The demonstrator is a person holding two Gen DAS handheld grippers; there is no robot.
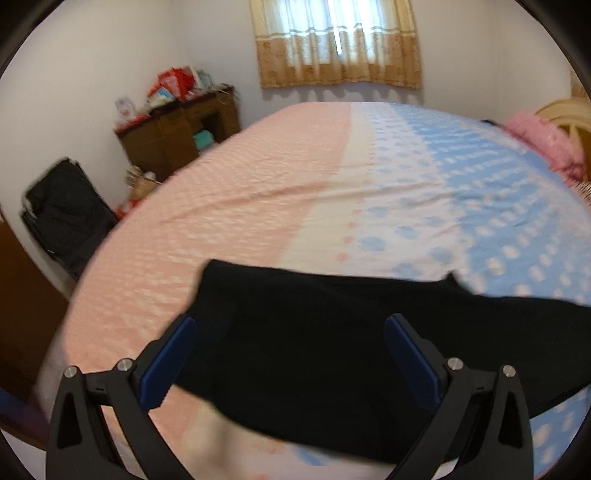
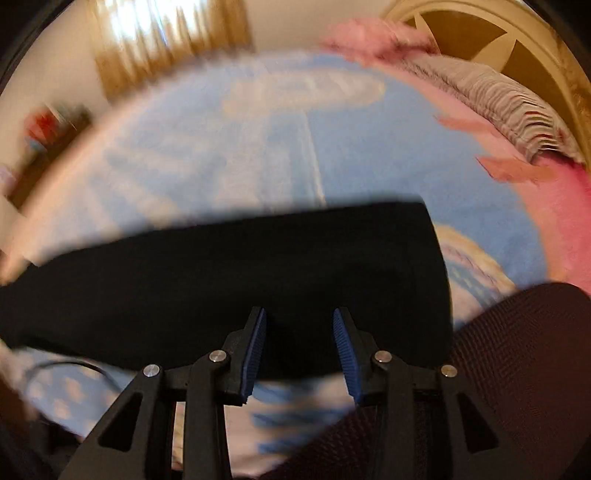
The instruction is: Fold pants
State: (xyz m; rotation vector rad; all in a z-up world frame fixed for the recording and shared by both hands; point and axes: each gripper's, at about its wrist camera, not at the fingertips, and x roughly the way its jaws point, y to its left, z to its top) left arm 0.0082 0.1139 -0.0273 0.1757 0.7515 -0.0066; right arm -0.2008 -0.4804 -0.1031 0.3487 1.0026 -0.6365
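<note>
The black pants (image 1: 332, 295) lie as a long folded band across the near side of the bed, on a pink, white and blue cover (image 1: 258, 184). My left gripper (image 1: 291, 319) hangs over their left end, open wide, its blue pads (image 1: 170, 365) apart from the cloth. In the blurred right wrist view the pants (image 2: 221, 266) end squarely at the right. My right gripper (image 2: 299, 312) stands partly open over their near edge. Nothing is pinched between its pads (image 2: 255, 350).
A brown cabinet (image 1: 181, 136) with clutter and a black bag (image 1: 66, 214) stand by the far left wall. A curtained window (image 1: 338, 40) is behind the bed. Pink pillows (image 1: 546, 144) and a headboard (image 2: 480, 33) are at the right. Dark mesh fabric (image 2: 517, 350) fills the lower right.
</note>
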